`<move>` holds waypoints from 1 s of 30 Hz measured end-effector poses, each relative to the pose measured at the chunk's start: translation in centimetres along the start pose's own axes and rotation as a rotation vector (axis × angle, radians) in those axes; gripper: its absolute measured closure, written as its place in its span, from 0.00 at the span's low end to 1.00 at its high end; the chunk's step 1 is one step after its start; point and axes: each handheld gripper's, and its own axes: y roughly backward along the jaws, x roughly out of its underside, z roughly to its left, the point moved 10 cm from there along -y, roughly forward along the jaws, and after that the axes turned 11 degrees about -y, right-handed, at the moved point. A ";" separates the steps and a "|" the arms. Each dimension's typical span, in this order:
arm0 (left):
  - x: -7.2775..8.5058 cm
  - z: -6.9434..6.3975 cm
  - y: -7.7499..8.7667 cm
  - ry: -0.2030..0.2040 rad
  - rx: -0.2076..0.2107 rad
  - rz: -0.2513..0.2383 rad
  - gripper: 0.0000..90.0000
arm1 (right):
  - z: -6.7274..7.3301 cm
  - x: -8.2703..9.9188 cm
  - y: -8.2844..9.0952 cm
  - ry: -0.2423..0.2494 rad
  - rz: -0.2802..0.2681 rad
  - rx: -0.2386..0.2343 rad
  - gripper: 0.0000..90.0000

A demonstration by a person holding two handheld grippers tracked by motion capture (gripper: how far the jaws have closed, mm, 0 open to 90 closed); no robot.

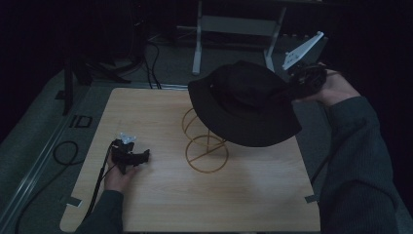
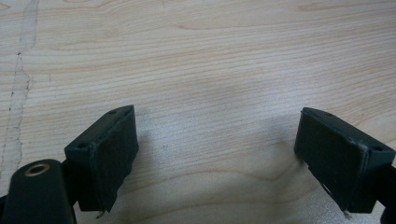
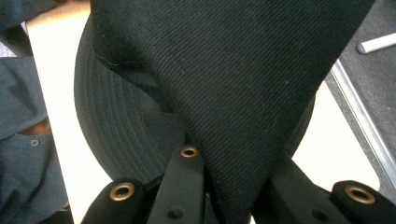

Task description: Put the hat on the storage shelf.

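**Hat lifted over the wire stand, dim and half hidden**

Hat (image 1: 243, 102): black, wide-brimmed, held in the air above the far right part of the tabletop (image 1: 160, 209), tilted, brim hanging over the wire stand (image 1: 207, 146). Pinched at its right edge by the right tool (image 1: 303, 83), jaws closed on a fold of the fabric; in the right gripper view, black twill (image 3: 243, 84) bunched between the two jaws, stitched brim (image 3: 116, 126) spreading off to the left. Upper rings of the gold stand covered by the brim, lower ring and crossbars visible on the wood. Inside of the crown turned away, so contents impossible to make out. Room very dark; floor, cables and a white frame at the far side barely readable. Right forearm in a dark sleeve (image 1: 355, 161), cut off by the near right edge. Left tool (image 1: 130, 157) resting low on the near left of the tabletop, jaws wide apart with bare wood grain (image 2: 215, 93) between them, gripping nothing.
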 end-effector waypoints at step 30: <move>0.0 0.0 0.0 0.003 0.000 -0.003 0.15 | 2.6 -2.9 -6.8 0.048 0.077 -0.084 0.96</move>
